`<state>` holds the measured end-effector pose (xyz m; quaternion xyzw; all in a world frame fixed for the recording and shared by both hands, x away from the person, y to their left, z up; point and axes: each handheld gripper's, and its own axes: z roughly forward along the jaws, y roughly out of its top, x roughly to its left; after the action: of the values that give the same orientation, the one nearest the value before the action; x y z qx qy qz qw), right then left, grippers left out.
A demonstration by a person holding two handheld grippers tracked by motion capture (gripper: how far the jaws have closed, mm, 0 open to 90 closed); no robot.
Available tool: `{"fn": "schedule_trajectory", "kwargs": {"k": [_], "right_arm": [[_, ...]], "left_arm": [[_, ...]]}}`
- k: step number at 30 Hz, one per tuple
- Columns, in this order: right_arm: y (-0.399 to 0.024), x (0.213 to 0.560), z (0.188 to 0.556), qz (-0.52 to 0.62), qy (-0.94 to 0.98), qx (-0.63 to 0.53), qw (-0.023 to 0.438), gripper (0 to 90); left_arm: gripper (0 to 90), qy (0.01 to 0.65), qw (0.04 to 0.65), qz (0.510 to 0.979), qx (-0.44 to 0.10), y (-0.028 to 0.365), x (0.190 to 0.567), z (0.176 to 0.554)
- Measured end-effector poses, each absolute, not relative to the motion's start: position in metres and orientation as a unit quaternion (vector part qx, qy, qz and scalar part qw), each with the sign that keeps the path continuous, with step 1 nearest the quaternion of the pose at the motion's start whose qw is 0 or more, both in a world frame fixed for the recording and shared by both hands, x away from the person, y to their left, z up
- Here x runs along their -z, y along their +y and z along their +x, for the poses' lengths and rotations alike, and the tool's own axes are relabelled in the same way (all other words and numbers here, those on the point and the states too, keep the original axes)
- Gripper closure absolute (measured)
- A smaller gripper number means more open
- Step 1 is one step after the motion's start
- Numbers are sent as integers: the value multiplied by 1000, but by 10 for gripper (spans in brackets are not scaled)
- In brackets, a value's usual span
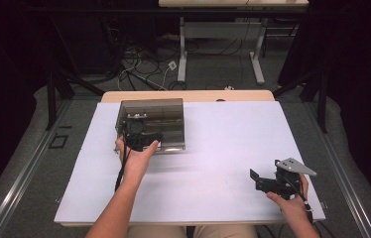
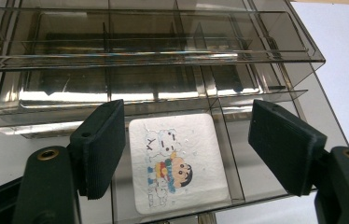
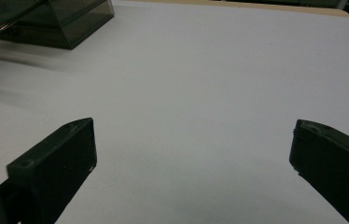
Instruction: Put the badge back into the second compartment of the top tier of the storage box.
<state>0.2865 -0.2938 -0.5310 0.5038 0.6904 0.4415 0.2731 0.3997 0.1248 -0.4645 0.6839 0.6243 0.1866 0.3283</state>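
Observation:
A smoky clear plastic organiser box (image 1: 151, 124) with several compartments stands at the back left of the white table top (image 1: 223, 148). My left gripper (image 1: 146, 139) reaches into its near side. In the left gripper view, my left gripper (image 2: 186, 116) has its black jaws apart over a front compartment. A white square card with a cartoon child (image 2: 179, 161) lies flat on that compartment's floor, and neither pad touches it. My right gripper (image 1: 257, 179) rests low at the front right, far from the box. Its jaws stand wide open over bare table (image 3: 193, 128), and the box (image 3: 46, 21) sits in the far corner.
The box's tinted lid or tray (image 2: 154, 42) stands raised behind the front compartments. A wooden table edge (image 1: 188, 95) runs behind the white sheet. Desk legs and loose cables (image 1: 144, 69) lie on the floor beyond, and dark frame posts (image 1: 52, 99) stand at both sides.

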Motion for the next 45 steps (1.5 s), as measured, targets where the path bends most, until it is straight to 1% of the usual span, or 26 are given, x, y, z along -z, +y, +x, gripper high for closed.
{"fn": "schedule_trajectory", "kwargs": {"k": [3, 8, 15, 17, 19, 26, 31, 35, 39, 45], "right_arm": [[-294, 531, 286, 502, 692, -441, 274, 5], [-294, 531, 287, 502, 691, -441, 274, 5], [-293, 531, 286, 501, 692, -443, 272, 5], [-293, 531, 286, 502, 692, -440, 275, 5], [-293, 531, 286, 504, 691, -440, 274, 5], [-293, 531, 286, 501, 693, -440, 275, 5], [-293, 532, 286, 501, 693, -439, 275, 5], [-293, 531, 286, 501, 693, -439, 275, 5], [-292, 531, 286, 505, 689, -440, 276, 5], [-291, 532, 286, 502, 689, -441, 281, 5]], "left_arm": [[251, 620, 333, 684, -190, 126, 464, 399], [249, 605, 350, 687, -198, 128, 462, 397], [236, 581, 357, 702, -204, 132, 463, 395], [235, 575, 359, 709, -196, 133, 462, 395], [228, 570, 367, 708, -200, 133, 461, 394], [163, 554, 390, 710, -190, 139, 459, 389], [146, 550, 405, 706, -185, 147, 457, 384], [73, 544, 421, 702, -185, 153, 456, 380], [5, 532, 428, 707, -183, 160, 454, 376], [5, 526, 448, 699, -184, 171, 451, 368]]}}
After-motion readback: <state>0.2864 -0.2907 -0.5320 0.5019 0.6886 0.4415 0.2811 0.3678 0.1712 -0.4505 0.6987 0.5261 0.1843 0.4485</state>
